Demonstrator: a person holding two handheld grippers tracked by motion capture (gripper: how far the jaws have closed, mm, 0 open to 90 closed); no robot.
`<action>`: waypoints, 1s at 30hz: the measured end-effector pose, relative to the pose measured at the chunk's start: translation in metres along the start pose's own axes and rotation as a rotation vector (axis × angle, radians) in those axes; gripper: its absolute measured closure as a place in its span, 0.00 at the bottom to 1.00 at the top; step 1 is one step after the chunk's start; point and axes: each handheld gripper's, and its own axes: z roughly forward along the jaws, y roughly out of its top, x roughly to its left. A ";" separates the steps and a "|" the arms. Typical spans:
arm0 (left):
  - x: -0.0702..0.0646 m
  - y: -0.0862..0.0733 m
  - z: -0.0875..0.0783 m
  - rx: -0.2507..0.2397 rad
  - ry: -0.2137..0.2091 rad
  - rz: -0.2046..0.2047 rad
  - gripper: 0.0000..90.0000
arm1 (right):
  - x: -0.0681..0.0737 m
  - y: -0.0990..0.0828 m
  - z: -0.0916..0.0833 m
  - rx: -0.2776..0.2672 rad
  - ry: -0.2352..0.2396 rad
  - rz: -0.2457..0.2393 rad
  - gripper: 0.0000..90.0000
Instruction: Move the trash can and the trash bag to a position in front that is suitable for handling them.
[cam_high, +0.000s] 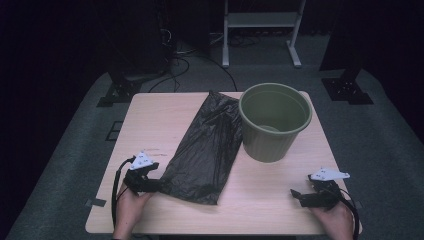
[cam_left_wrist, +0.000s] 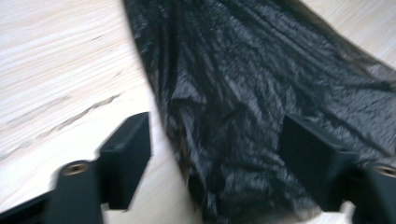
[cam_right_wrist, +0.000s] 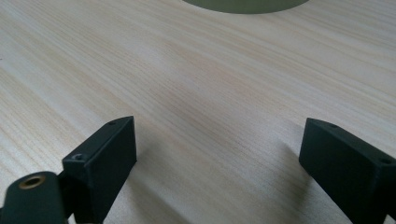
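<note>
A black plastic bag (cam_high: 207, 145) lies flat and crumpled on the wooden table (cam_high: 155, 120), running from its far edge toward the near left. A green bin (cam_high: 275, 145) stands upright to the right of the bag, touching its side. My left gripper (cam_high: 152, 185) is at the bag's near left corner. In the left gripper view the bag (cam_left_wrist: 233, 93) lies between the jaws of that gripper (cam_left_wrist: 217, 149), which stand apart without pressing on it. My right gripper (cam_high: 296, 196) rests low at the near right, open over bare wood (cam_right_wrist: 219, 154), with the bin's base (cam_right_wrist: 243, 5) ahead.
The bin looks hollow, with a pale bottom inside. Beyond the table a white frame (cam_high: 262, 22) stands on grey floor, with dark stands and cables at the far left. Bare tabletop lies between the bag and my right gripper.
</note>
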 end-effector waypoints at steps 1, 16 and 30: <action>0.000 0.000 0.000 0.000 0.000 0.000 0.33 | 0.000 0.000 0.000 0.000 0.000 0.000 0.11; 0.011 0.003 0.036 0.086 0.003 -0.039 0.57 | 0.000 0.000 0.000 0.000 0.000 0.000 0.11; 0.012 -0.002 0.032 0.150 -0.014 -0.052 1.00 | 0.000 0.000 0.000 0.001 -0.005 0.003 0.11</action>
